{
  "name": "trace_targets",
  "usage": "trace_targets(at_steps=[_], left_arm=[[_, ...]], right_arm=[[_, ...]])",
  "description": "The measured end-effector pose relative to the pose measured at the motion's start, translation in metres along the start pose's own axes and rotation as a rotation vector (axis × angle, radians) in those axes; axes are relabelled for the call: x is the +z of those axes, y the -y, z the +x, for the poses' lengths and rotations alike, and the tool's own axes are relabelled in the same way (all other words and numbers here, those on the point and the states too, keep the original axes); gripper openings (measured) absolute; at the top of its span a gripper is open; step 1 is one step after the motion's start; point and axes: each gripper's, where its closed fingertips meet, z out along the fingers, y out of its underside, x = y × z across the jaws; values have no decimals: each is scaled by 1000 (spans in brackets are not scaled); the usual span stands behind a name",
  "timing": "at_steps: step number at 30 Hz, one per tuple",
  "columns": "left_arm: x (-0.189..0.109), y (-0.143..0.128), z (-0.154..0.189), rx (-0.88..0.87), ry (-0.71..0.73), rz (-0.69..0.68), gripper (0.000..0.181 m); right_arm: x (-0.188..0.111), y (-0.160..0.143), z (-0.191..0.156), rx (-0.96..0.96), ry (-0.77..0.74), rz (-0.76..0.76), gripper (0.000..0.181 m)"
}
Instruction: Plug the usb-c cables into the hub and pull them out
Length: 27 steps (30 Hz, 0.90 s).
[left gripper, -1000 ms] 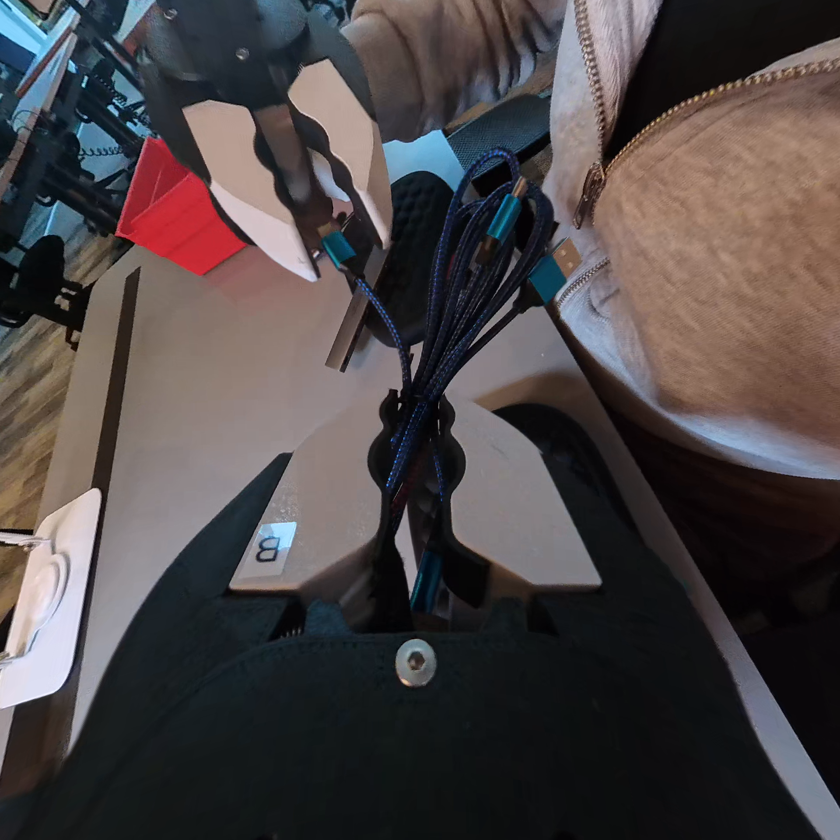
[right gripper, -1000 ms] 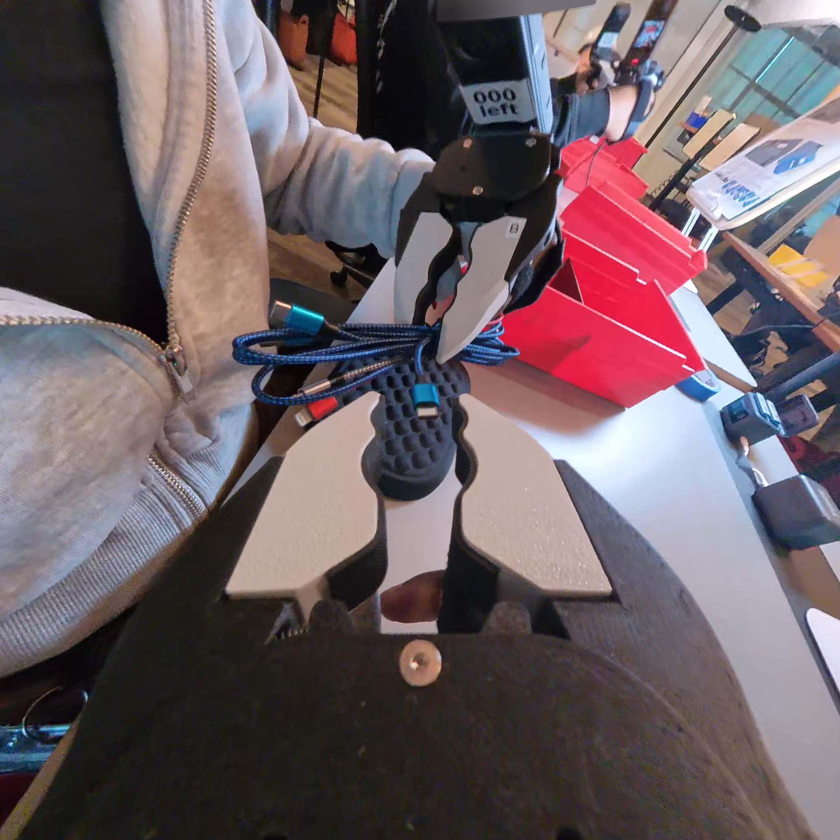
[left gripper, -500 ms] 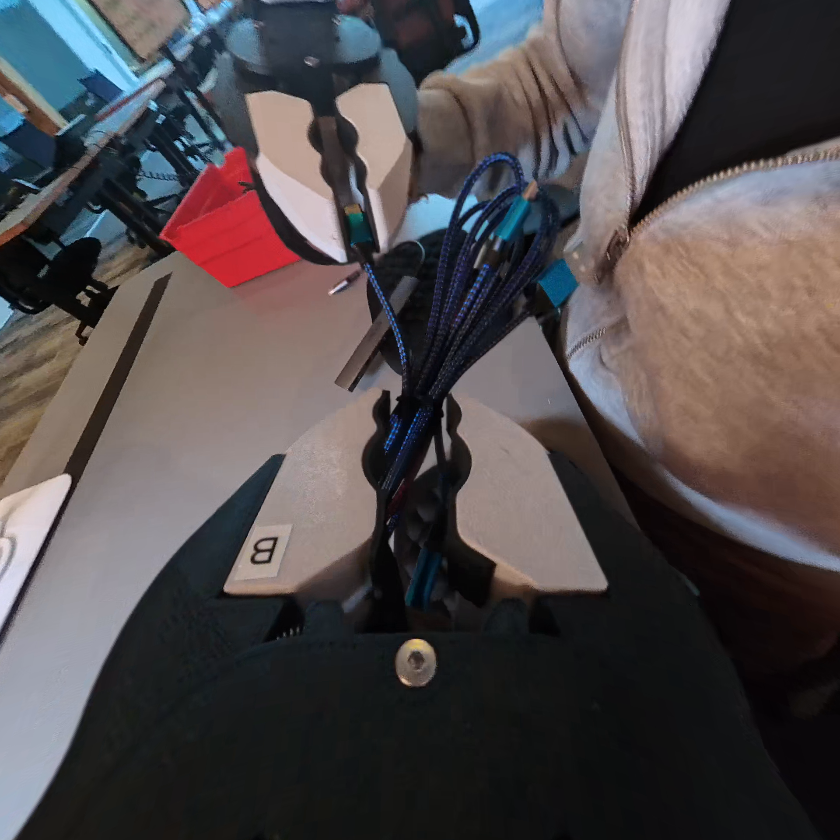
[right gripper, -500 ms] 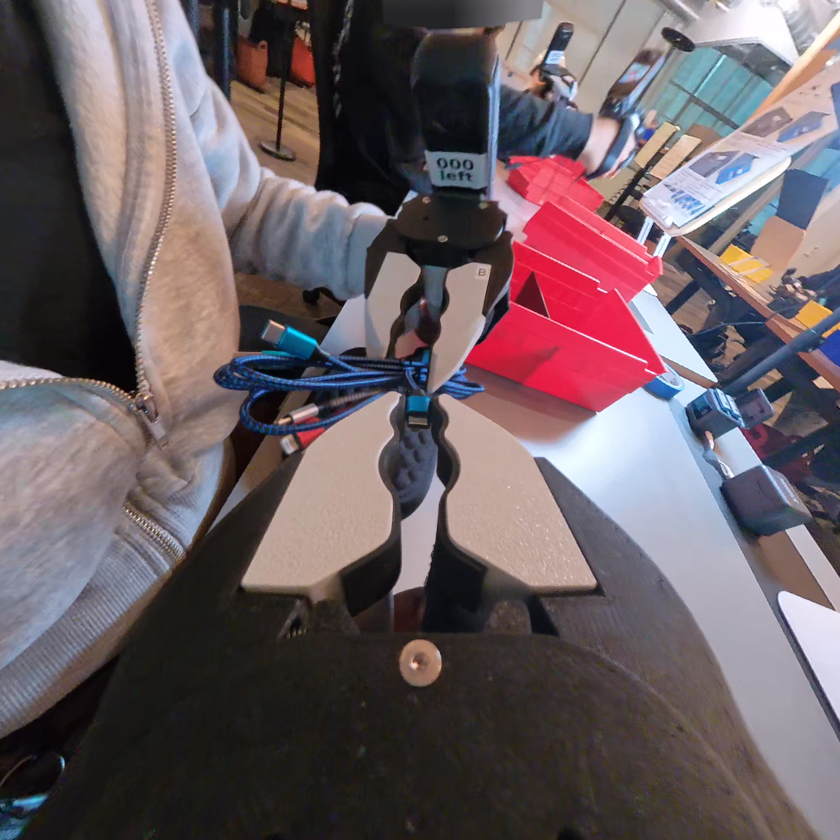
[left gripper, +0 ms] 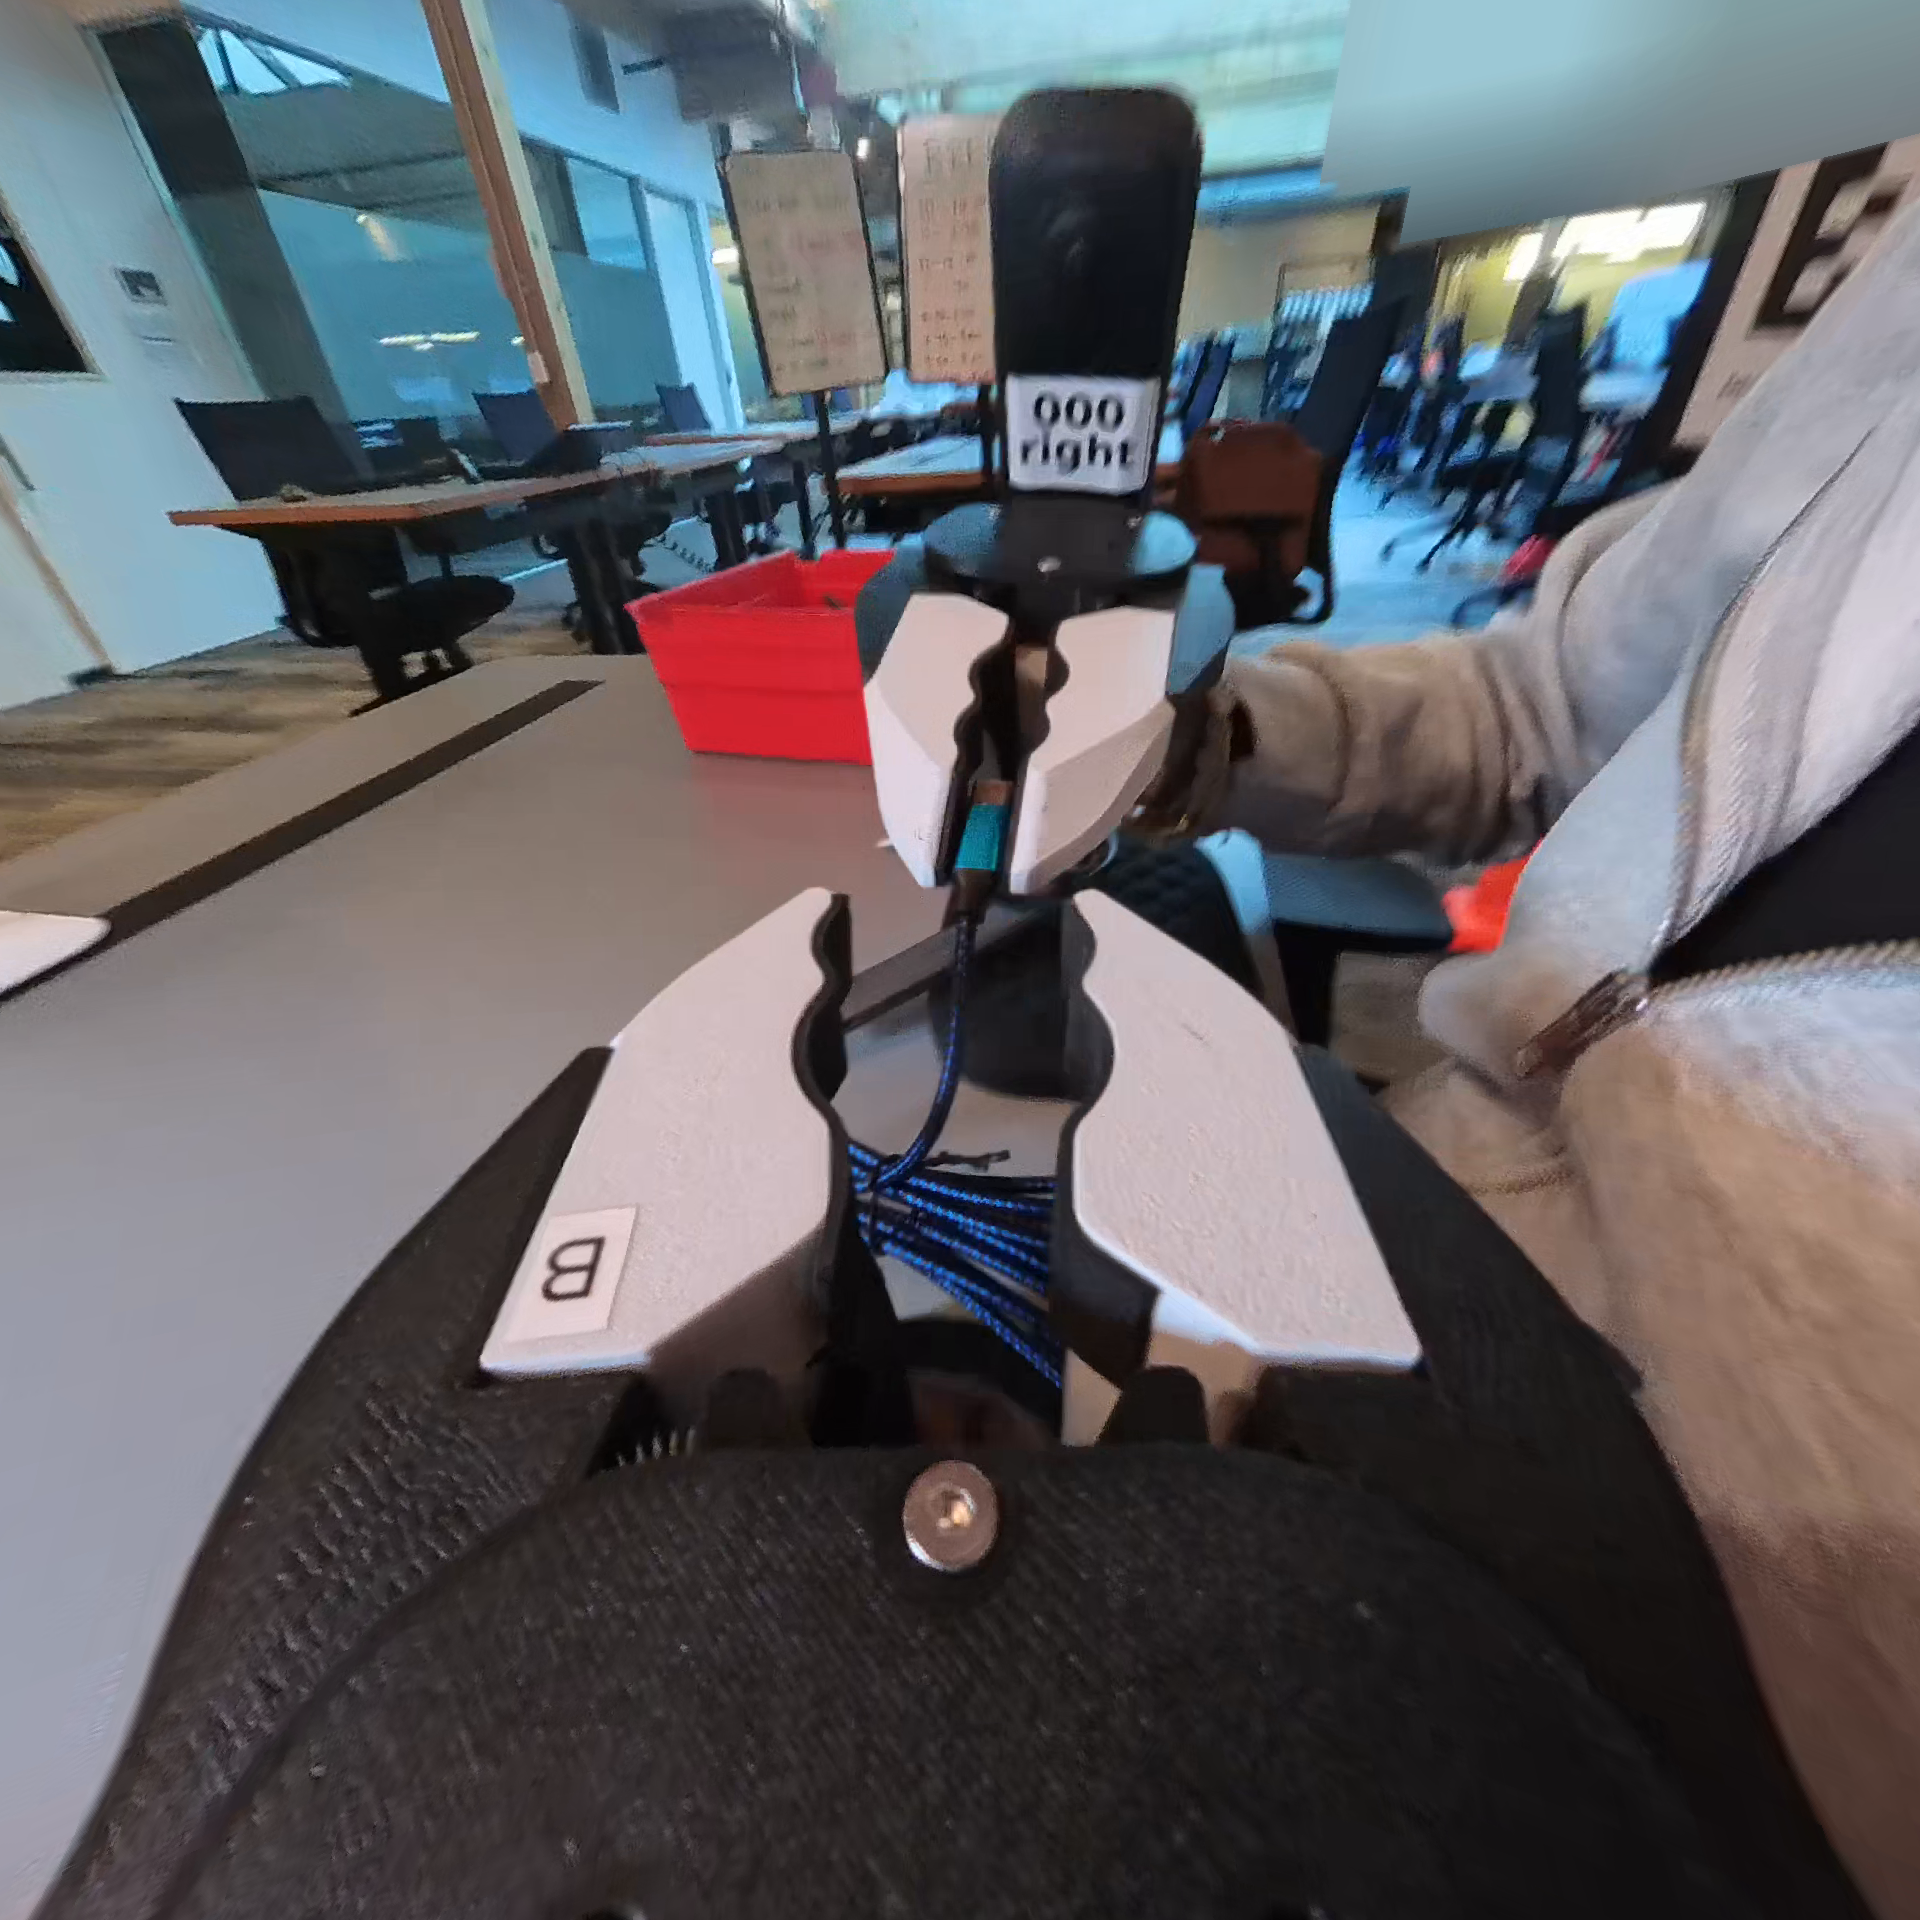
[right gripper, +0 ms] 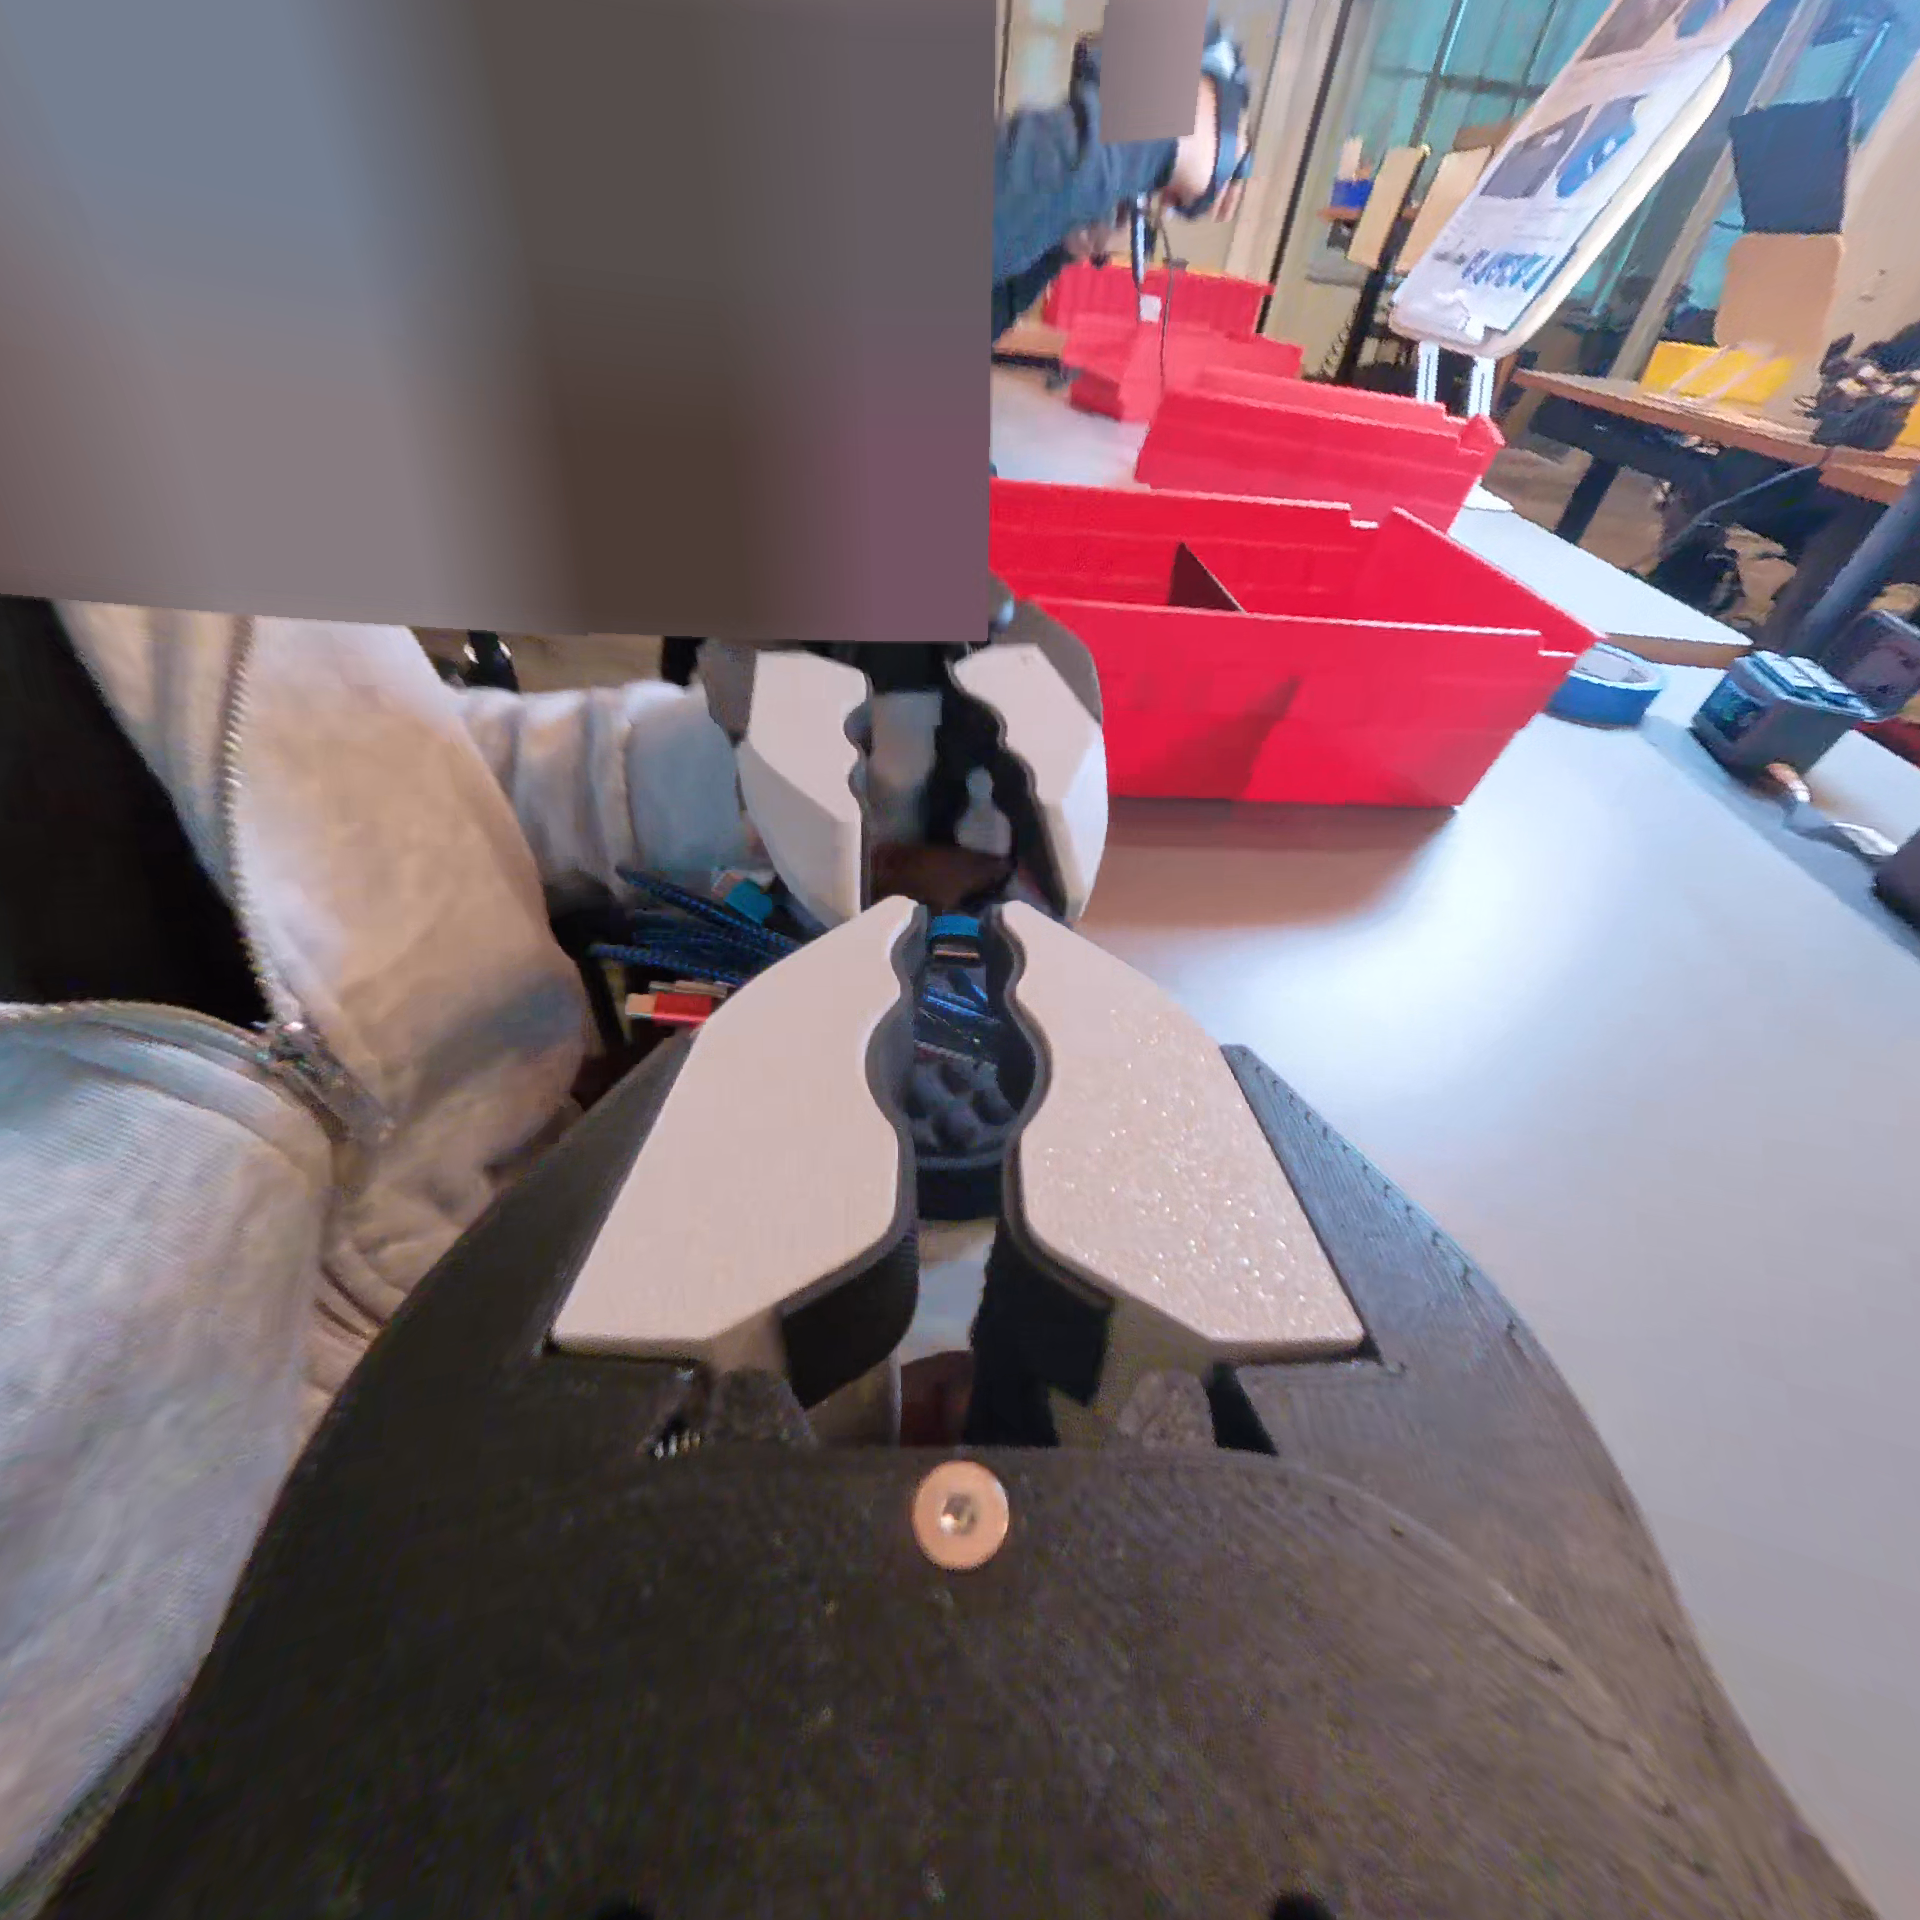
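Observation:
A bundle of blue braided cables [left gripper: 956,1236] lies across the gap between my left gripper's [left gripper: 956,904] fingers, near their base; the jaws stand apart. My right gripper [left gripper: 977,862] faces it, shut on a teal usb-c plug [left gripper: 982,831] whose cable runs down to the bundle. A thin flat hub [left gripper: 914,971] leans on a black honeycomb stand [left gripper: 1023,1008] just below. In the right wrist view my right gripper [right gripper: 954,914] pinches the teal plug [right gripper: 954,935]. The left gripper [right gripper: 935,862] is right behind, with loose cable ends [right gripper: 696,935] to its left.
The grey table [left gripper: 312,935] holds a red bin [left gripper: 758,675] behind the right gripper. More red bins [right gripper: 1278,686], a blue tape roll [right gripper: 1605,686] and a dark device [right gripper: 1777,717] lie at the far right. A person's grey hoodie [left gripper: 1662,1143] is close on the right. The tips of both grippers are at nearly the same place.
My left gripper has opened off the cable bundle. My right gripper has closed on the teal plug. Both grippers have tilted up toward level and come closer together.

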Motion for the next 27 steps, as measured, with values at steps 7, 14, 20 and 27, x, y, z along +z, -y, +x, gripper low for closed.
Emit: trace_targets(at_steps=[7, 14, 20, 27], left_arm=[[13, -4, 13, -74, -77, 68, 5], [18, -20, 19, -45, -97, -51, 4], [30, -41, 26, 4, -117, -213, 3], [32, -46, 27, 30, -103, -243, 4]], right_arm=[[-7, 1, -8, 105, 55, 88, 10], [-25, -18, -8, 107, 15, -69, 25], [-33, -21, -17, -115, -35, -327, 26], [-23, -32, -21, -135, -37, -490, 20]])
